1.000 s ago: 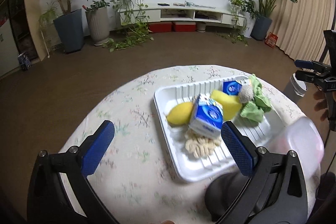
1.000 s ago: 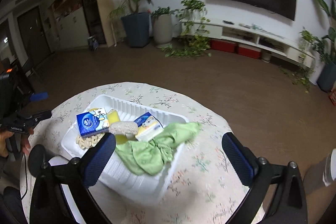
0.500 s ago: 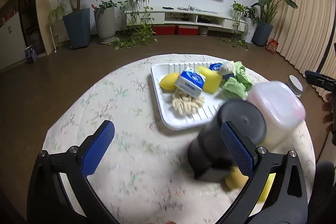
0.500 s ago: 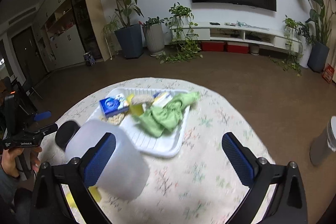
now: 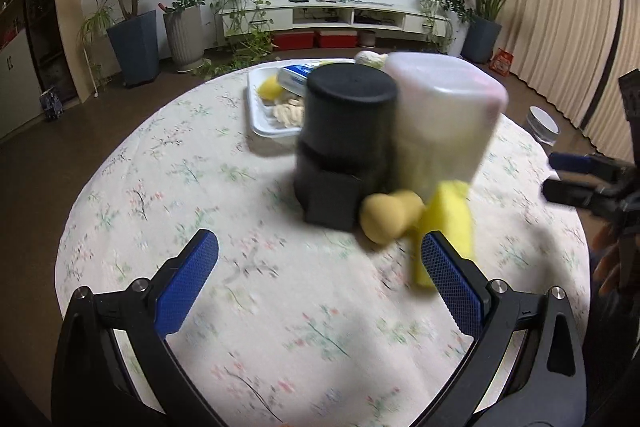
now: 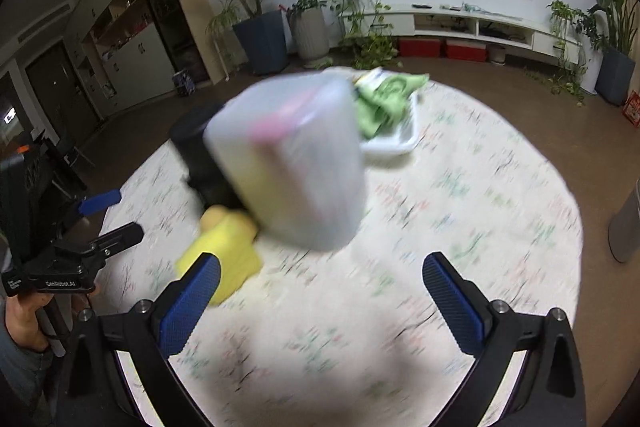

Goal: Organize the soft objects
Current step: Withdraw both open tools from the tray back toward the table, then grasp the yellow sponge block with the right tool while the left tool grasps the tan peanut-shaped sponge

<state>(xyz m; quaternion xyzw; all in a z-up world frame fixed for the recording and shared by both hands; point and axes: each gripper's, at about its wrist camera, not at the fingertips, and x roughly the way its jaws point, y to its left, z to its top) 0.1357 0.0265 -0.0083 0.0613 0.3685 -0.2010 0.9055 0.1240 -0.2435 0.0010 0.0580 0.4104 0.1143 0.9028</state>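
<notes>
My left gripper (image 5: 318,273) hangs over the near side of the round counter (image 5: 208,163), its blue, cross-hatched fingers (image 5: 186,283) spread wide with nothing between them. The counter wears a cream cloth printed with small green and pink sprigs.

Going left to right in my left view: a white ribbed tray (image 5: 260,127) sits on the far side, holding a yellow lemon-shaped piece (image 5: 269,89), a pale heap of something knobbly (image 5: 289,113) and a blue-and-white packet (image 5: 296,83). In front of it stands a matt black cylinder (image 5: 344,139) on a squarish base, touching a frosted, translucent tub (image 5: 444,123) with rounded corners. Just below them lie a mustard, pear-shaped soft sponge (image 5: 388,217) and a bright yellow sponge block (image 5: 446,227), blurred, the block close to my right finger pad.

My right gripper (image 6: 320,291) is also held wide open and empty. From its side the yellow sponge block (image 6: 224,251) sits just beyond its left finger (image 6: 188,303), the tub (image 6: 288,163) looms large and smeared at centre, and a crumpled green cloth (image 6: 380,99) drapes over the tray (image 6: 394,143) behind it. At the far left a hand (image 6: 24,311) grips my other handle.
</notes>
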